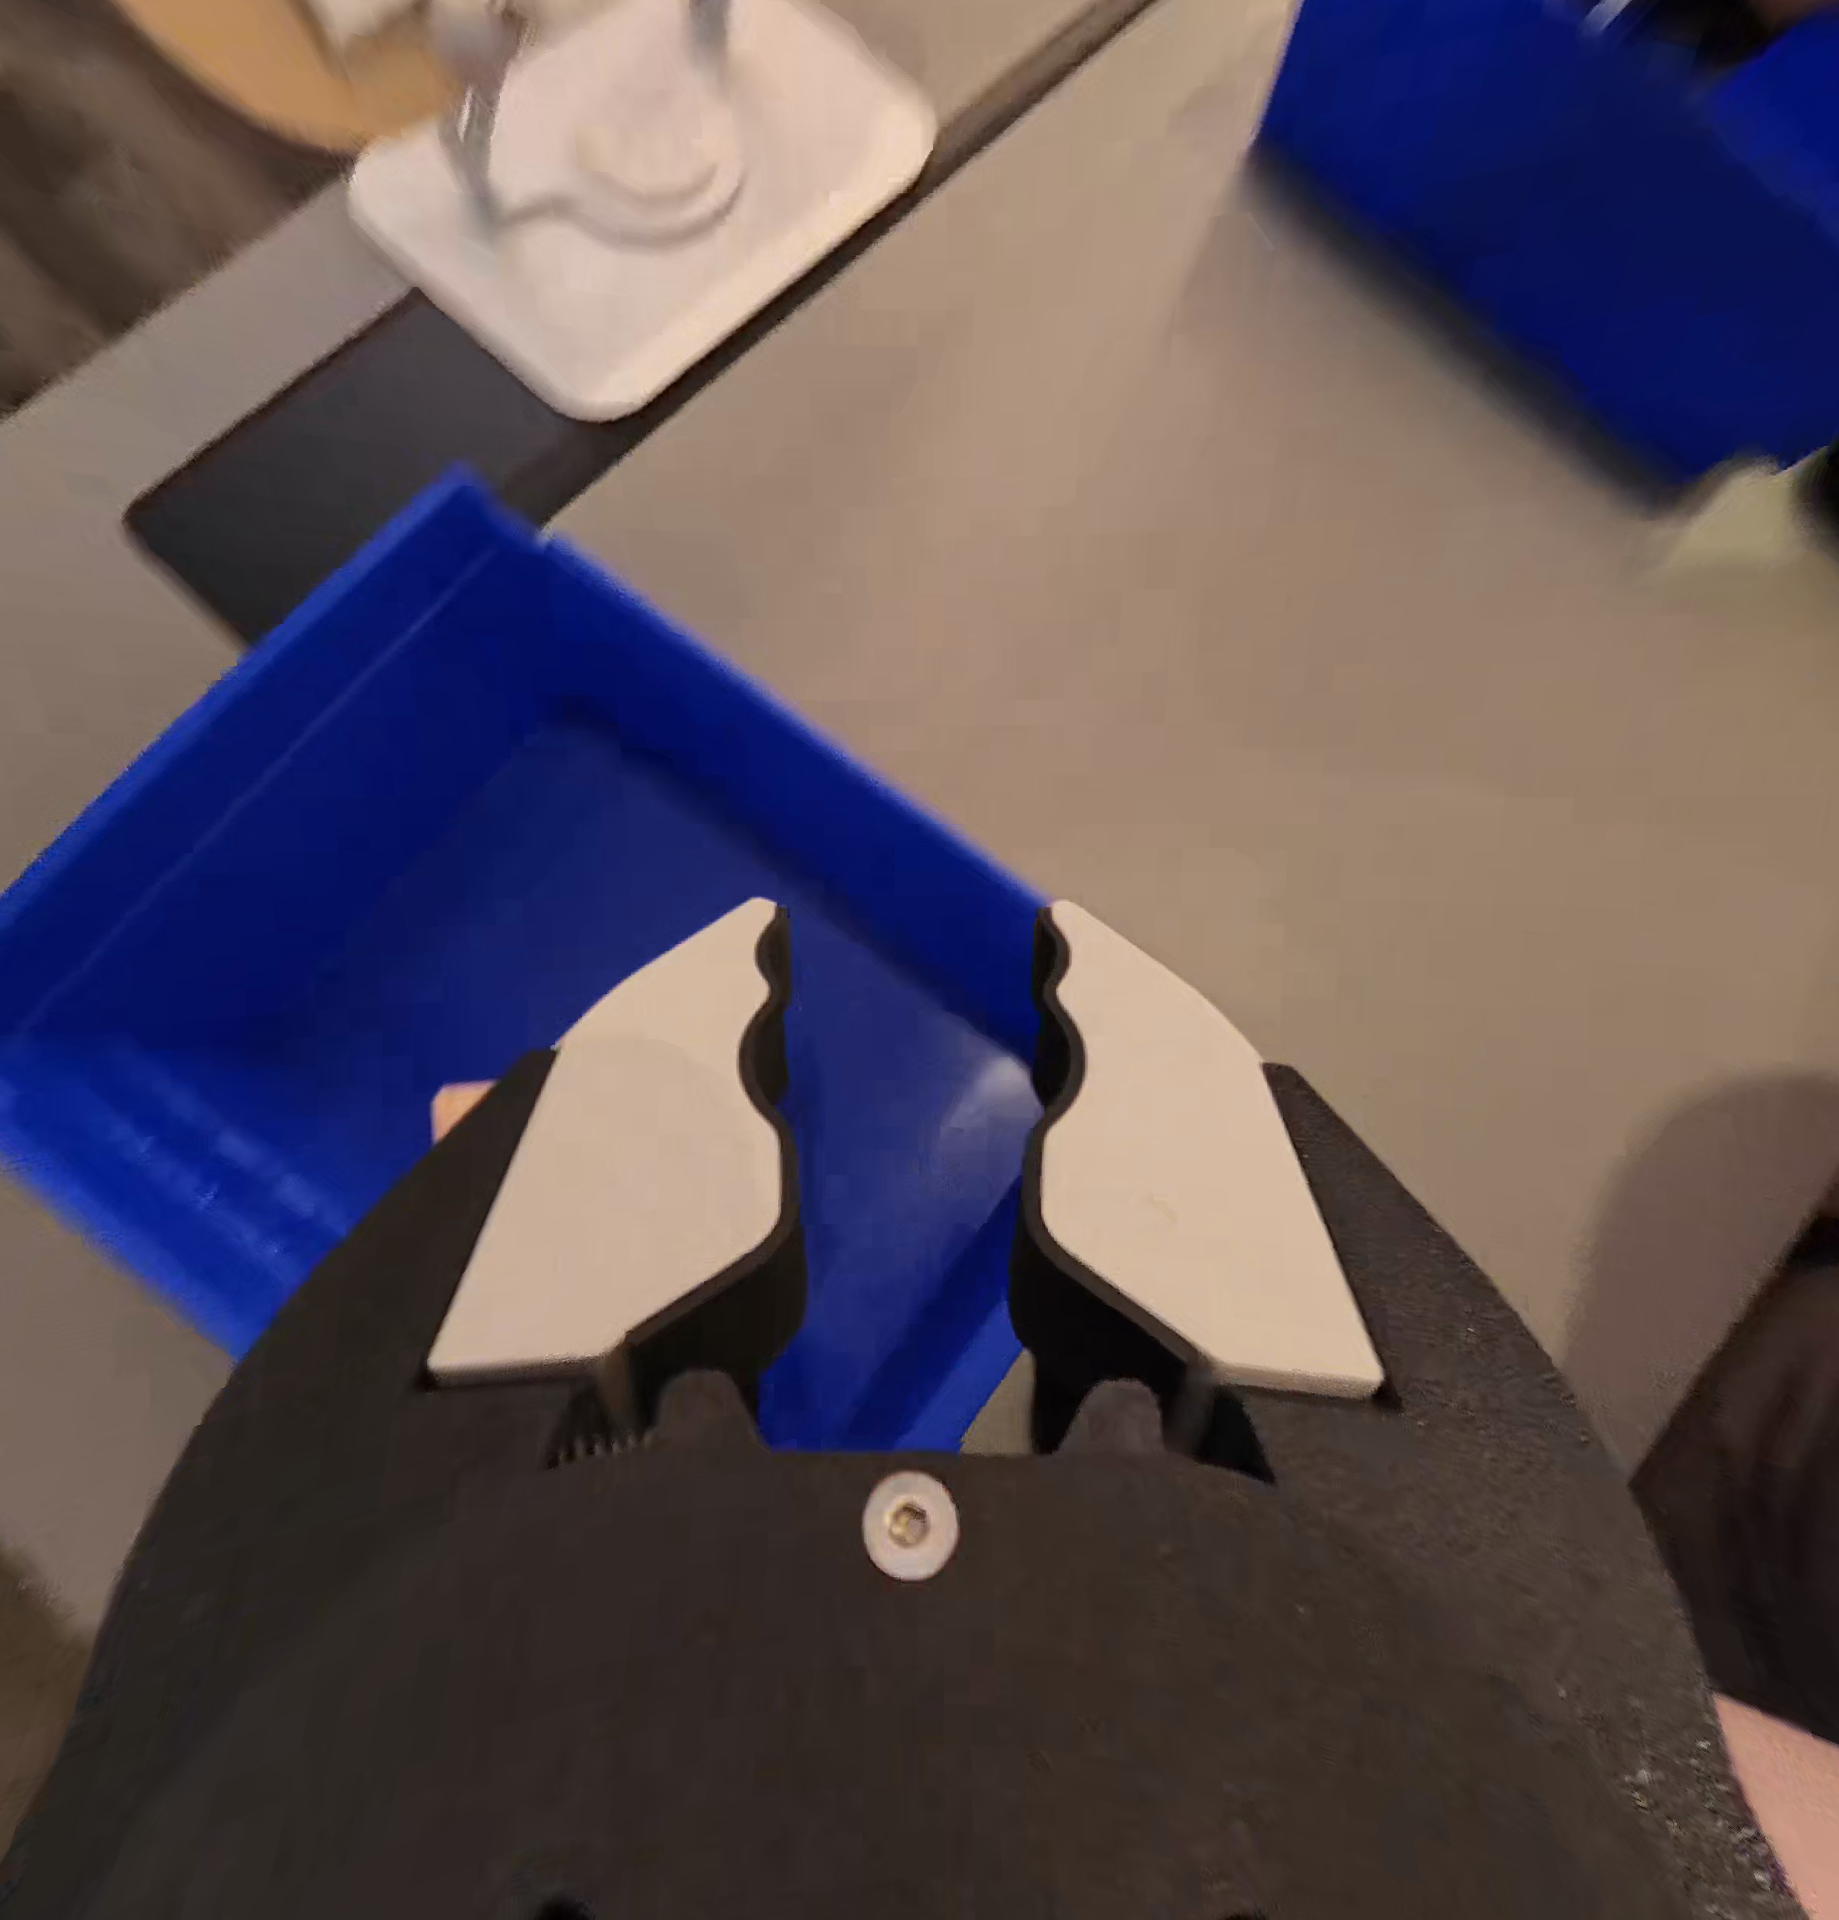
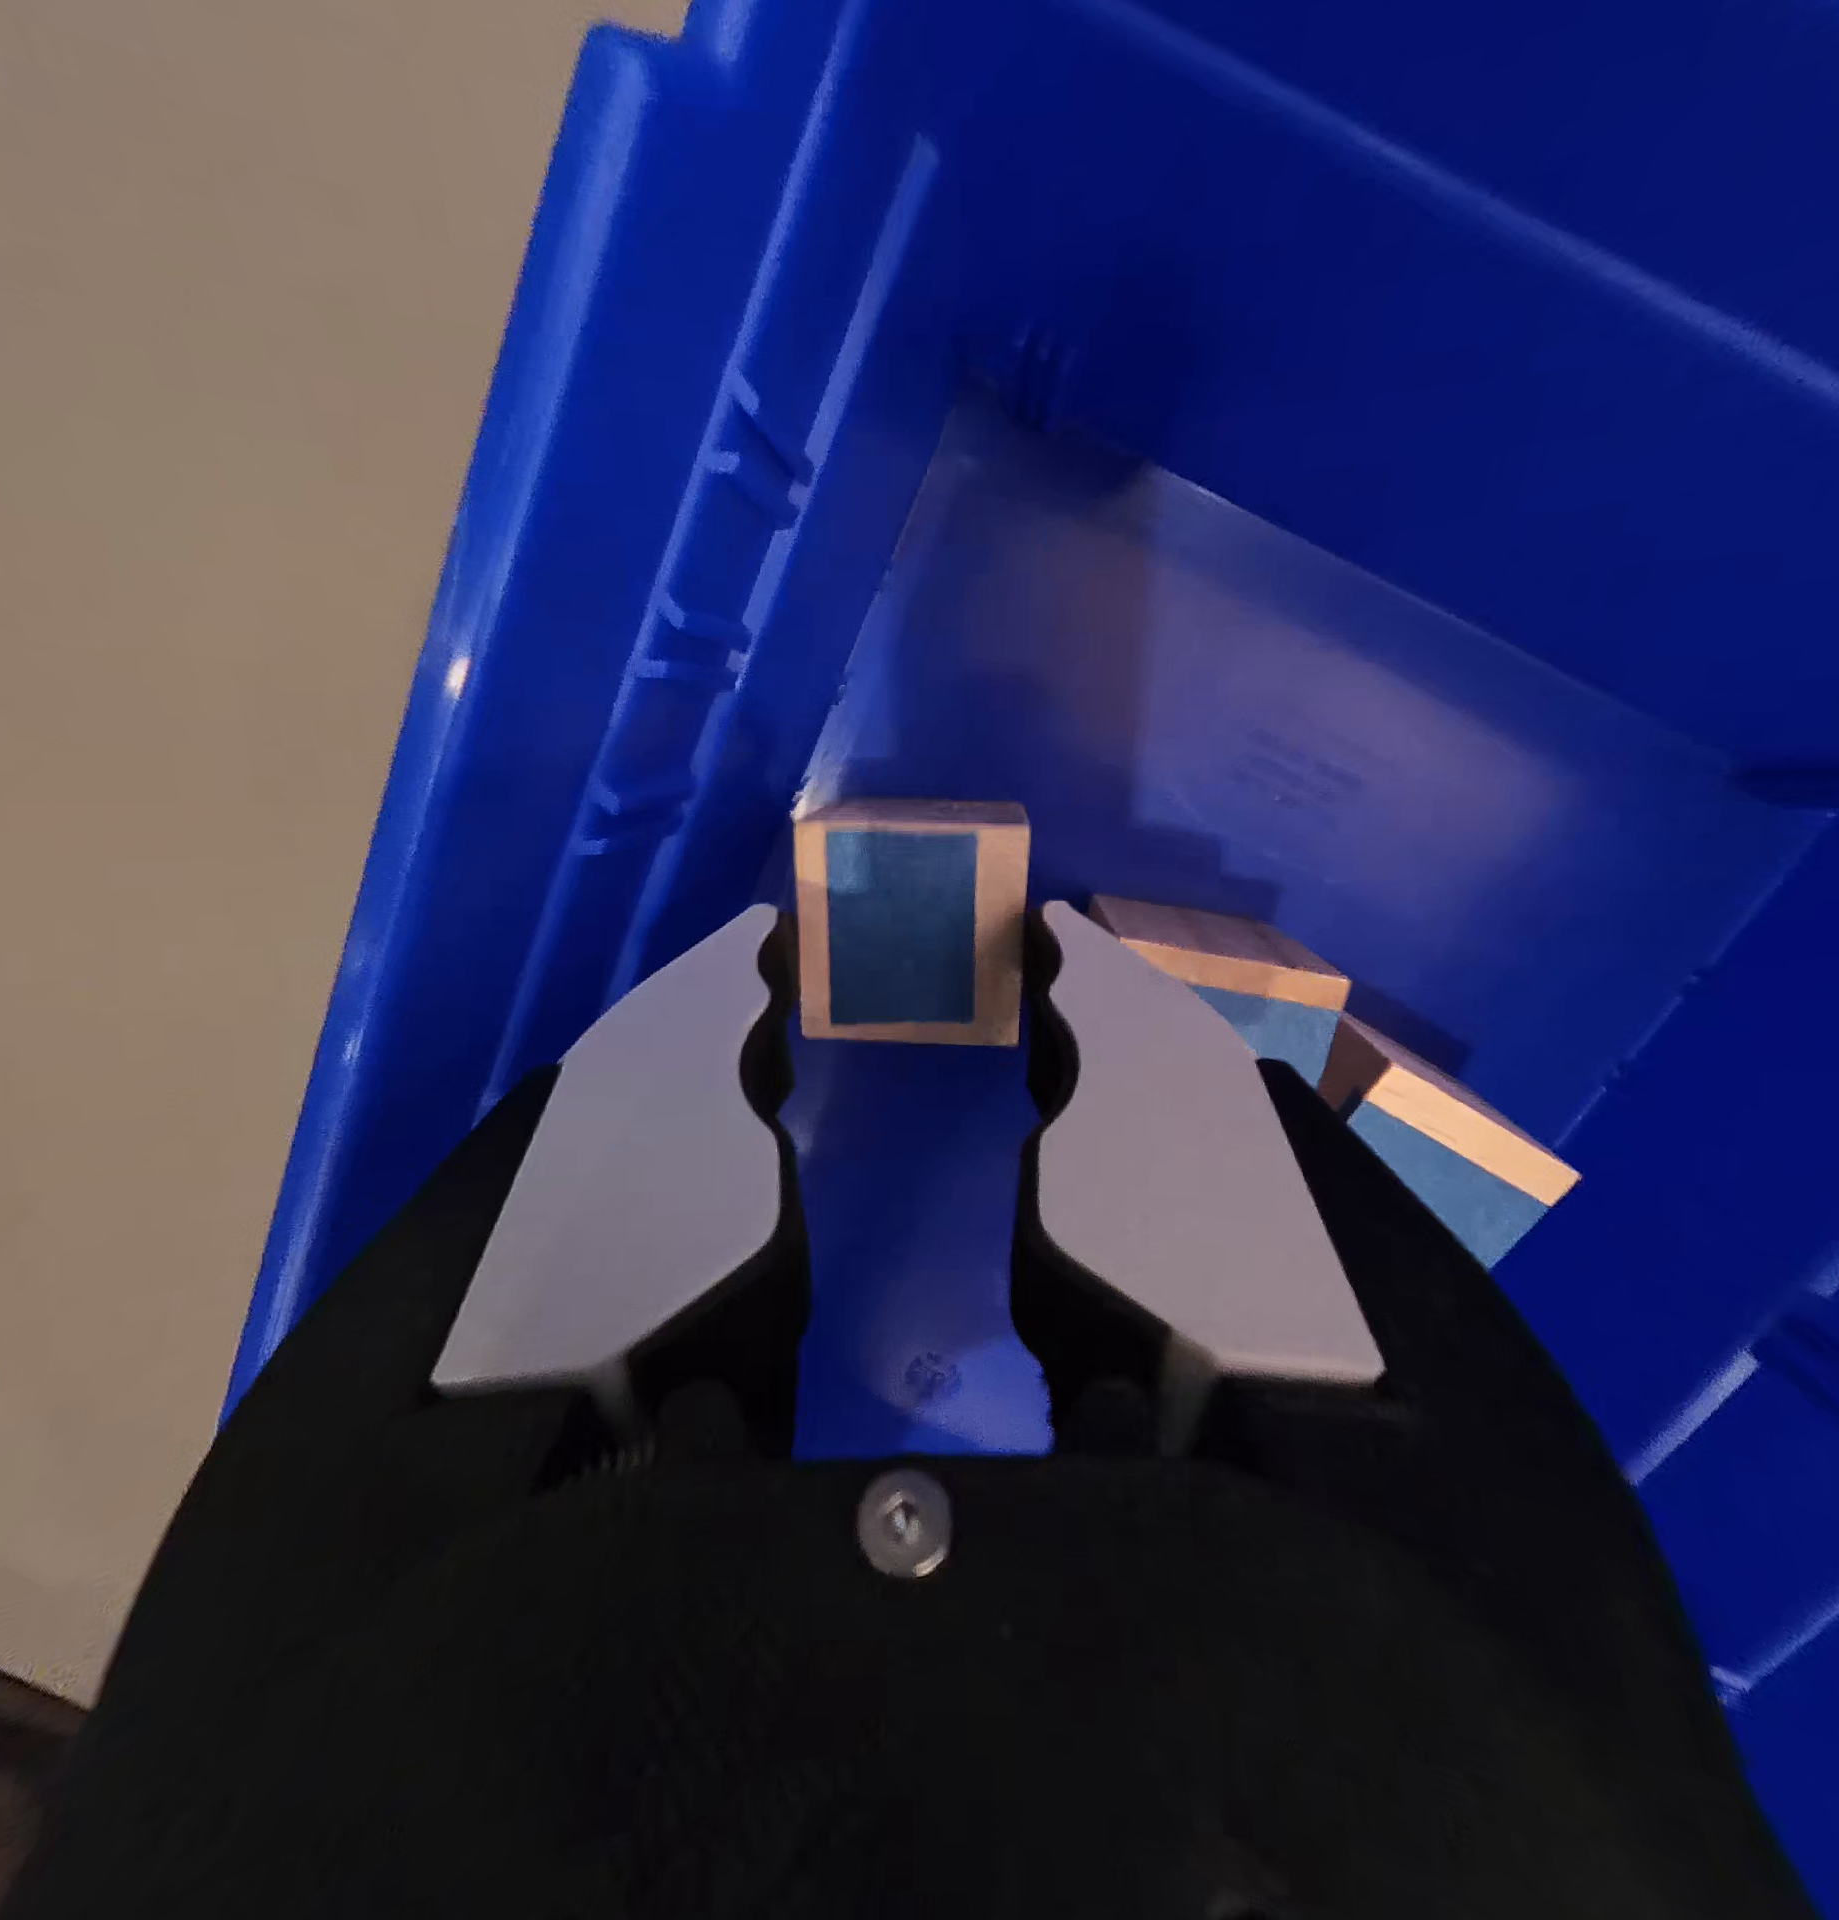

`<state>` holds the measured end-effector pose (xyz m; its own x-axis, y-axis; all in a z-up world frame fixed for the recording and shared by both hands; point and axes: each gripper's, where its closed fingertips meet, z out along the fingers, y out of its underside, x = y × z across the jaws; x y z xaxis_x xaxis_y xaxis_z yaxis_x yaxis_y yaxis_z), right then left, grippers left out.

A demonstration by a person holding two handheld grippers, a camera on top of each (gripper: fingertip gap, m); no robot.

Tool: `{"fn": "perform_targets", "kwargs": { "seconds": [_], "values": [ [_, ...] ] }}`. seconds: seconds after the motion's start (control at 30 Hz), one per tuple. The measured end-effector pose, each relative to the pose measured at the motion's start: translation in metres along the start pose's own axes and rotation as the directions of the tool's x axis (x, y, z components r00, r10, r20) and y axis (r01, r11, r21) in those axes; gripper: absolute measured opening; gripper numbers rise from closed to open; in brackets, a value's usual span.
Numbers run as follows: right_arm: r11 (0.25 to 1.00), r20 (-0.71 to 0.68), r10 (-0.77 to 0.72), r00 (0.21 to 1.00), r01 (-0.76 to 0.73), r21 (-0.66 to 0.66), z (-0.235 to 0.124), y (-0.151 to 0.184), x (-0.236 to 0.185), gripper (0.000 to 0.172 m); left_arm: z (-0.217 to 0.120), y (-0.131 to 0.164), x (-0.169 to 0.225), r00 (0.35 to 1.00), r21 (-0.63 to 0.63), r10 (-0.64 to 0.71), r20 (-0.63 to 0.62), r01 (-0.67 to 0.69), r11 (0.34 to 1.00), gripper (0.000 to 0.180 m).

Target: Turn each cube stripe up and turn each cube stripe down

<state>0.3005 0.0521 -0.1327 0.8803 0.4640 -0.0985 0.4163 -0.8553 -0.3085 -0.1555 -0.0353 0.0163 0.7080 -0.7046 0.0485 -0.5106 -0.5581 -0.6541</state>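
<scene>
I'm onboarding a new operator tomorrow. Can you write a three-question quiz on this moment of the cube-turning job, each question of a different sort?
1. True or false: the left gripper holds a cube.
2. Multiple choice: the wooden cube between the right gripper's fingertips shows the camera a) a bare wood face, b) a blue patch framed by wood, c) a red stripe.
3. Short answer: where do the other cubes lie relative to the gripped one in the right wrist view?

Key:
1. False; its fingers stand apart with nothing between them, over a blue bin.
2. b.
3. To its right, inside the same blue bin.
</scene>
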Motion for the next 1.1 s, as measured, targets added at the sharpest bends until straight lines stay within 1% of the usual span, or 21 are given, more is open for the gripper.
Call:
{"fn": "perform_targets", "kwargs": {
  "seconds": [0.03,0.1,0.13,0.17,0.23,0.27,0.33,0.37,0.4,0.47,0.6,0.73,0.8,0.83,0.87,0.9,0.93,0.97,1.0,1.03,1.1],
  "values": [
    [1.0,-0.005,-0.003,1.0,0.003,0.013,-0.002,-0.002,0.001,0.046,0.003,0.013,-0.009,0.999,-0.06,0.013,0.035,-0.011,0.998,0.046],
    [0.999,-0.013,-0.016,1.0,0.017,0.048,-0.009,-0.007,0.001,0.055,0.01,0.04,-0.023,0.993,-0.189,0.084,0.079,-0.068,0.98,0.046],
    [0.997,-0.017,-0.022,1.0,0.023,0.069,-0.013,-0.01,0.001,0.056,0.015,0.054,-0.025,0.99,-0.256,0.122,0.064,-0.102,0.961,0.04],
    [0.996,-0.018,-0.025,1.0,0.026,0.091,-0.018,-0.012,0.002,0.056,0.021,0.067,-0.025,0.986,-0.312,0.161,0.037,-0.142,0.94,0.041],
    [0.992,-0.014,-0.021,1.0,0.022,0.125,-0.026,-0.014,0.003,0.056,0.034,0.08,-0.034,0.972,-0.372,0.23,0.044,-0.198,0.907,0.044],
    [0.991,-0.012,-0.019,1.0,0.021,0.134,-0.03,-0.014,0.003,0.056,0.04,0.085,-0.037,0.972,-0.4,0.231,0.04,-0.196,0.895,0.046],
    [0.989,-0.012,-0.017,1.0,0.019,0.145,-0.034,-0.014,0.005,0.056,0.05,0.093,-0.041,0.983,-0.435,0.185,0.019,-0.159,0.886,0.051],
    [0.989,-0.013,-0.017,1.0,0.018,0.149,-0.036,-0.013,0.006,0.056,0.054,0.096,-0.048,0.983,-0.455,0.178,0.043,-0.139,0.88,0.054],
    [0.988,-0.012,-0.018,1.0,0.02,0.153,-0.037,-0.013,0.006,0.056,0.055,0.101,-0.055,0.984,-0.485,0.162,0.07,-0.109,0.868,0.053],
    [0.987,-0.011,-0.023,1.0,0.024,0.159,-0.039,-0.013,0.006,0.056,0.06,0.109,-0.06,0.987,-0.526,0.14,0.08,-0.078,0.847,0.06],
    [0.986,-0.004,-0.031,1.0,0.031,0.161,-0.04,-0.014,0.005,0.056,0.069,0.118,-0.065,0.987,-0.57,0.142,0.075,-0.075,0.819,0.059],
    [0.985,-0.003,-0.043,0.999,0.043,0.166,-0.044,-0.013,0.005,0.056,0.079,0.134,-0.071,0.99,-0.628,0.125,0.07,-0.053,0.776,0.057],
    [0.981,-0.005,-0.042,0.999,0.043,0.188,-0.051,-0.014,0.006,0.056,0.082,0.145,-0.075,0.991,-0.666,0.117,0.069,-0.042,0.745,0.051],
    [0.978,-0.005,-0.041,0.999,0.041,0.207,-0.057,-0.015,0.006,0.056,0.083,0.147,-0.075,0.992,-0.673,0.111,0.06,-0.043,0.739,0.047],
    [0.972,-0.009,-0.037,0.999,0.038,0.23,-0.065,-0.016,0.007,0.056,0.082,0.147,-0.076,0.992,-0.673,0.113,0.059,-0.044,0.738,0.046],
    [0.965,-0.016,-0.031,0.999,0.034,0.26,-0.073,-0.018,0.009,0.056,0.08,0.145,-0.078,0.989,-0.672,0.129,0.072,-0.048,0.739,0.046],
    [0.956,-0.026,-0.022,0.999,0.028,0.293,-0.083,-0.019,0.012,0.056,0.077,0.14,-0.084,0.98,-0.664,0.163,0.11,-0.05,0.746,0.046],
    [0.944,-0.041,-0.012,0.999,0.024,0.329,-0.093,-0.021,0.014,0.056,0.072,0.132,-0.092,0.967,-0.646,0.193,0.167,-0.041,0.762,0.046],
    [0.93,-0.057,-0.005,0.998,0.026,0.367,-0.104,-0.023,0.016,0.056,0.066,0.123,-0.096,0.958,-0.616,0.195,0.211,-0.025,0.787,0.046],
    [0.913,-0.075,-0.002,0.997,0.033,0.406,-0.115,-0.025,0.017,0.056,0.061,0.113,-0.095,0.957,-0.575,0.179,0.229,-0.015,0.818,0.046],
    [0.874,-0.113,-0.008,0.994,0.062,0.483,-0.137,-0.031,0.014,0.056,0.049,0.087,-0.09,0.951,-0.464,0.179,0.251,-0.044,0.885,0.046]
  ]
}}
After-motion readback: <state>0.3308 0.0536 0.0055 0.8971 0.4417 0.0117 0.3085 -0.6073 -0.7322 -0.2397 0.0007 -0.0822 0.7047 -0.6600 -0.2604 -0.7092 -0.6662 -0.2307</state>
